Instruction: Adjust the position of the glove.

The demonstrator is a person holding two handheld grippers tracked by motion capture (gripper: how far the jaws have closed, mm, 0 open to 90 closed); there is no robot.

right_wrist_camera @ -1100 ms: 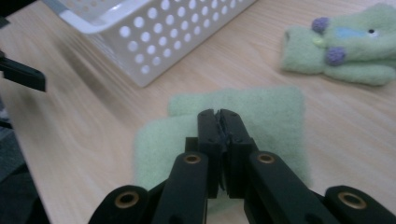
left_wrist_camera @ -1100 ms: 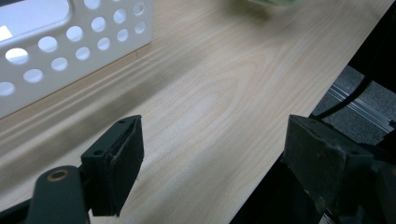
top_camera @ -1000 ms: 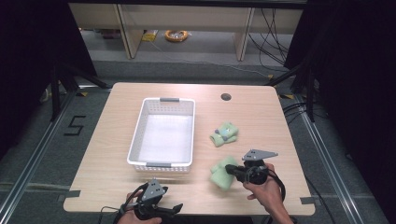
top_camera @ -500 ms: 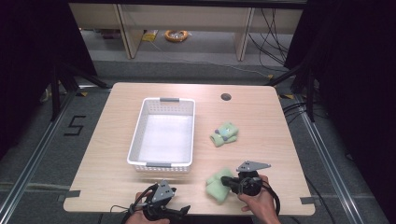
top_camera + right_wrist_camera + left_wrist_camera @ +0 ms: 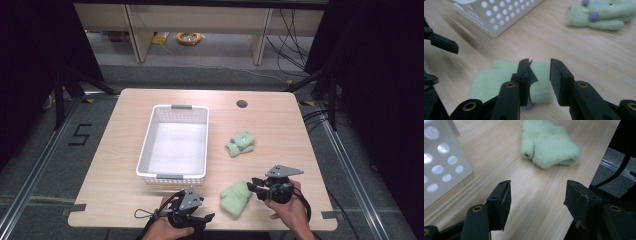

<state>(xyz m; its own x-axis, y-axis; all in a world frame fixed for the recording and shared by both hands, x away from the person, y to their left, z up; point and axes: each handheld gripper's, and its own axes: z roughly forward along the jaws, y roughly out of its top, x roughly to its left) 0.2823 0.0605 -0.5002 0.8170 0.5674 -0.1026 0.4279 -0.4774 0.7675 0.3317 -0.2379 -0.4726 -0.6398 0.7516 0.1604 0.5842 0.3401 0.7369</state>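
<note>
The pale green fleecy folded mitten (image 5: 236, 198) is lying at the lower middle of the high view, near the worktop's (image 5: 280, 125) front edge, its long axis running diagonally from upper right to lower left, rounded end pointing lower left. The right gripper (image 5: 254, 186) is sitting just beside it; its fingers have just been opening, narrowly parted, gripping nothing. The left gripper (image 5: 205, 218), fingers just closing yet wide and empty, is risking nudging the mitten over the edge
</note>
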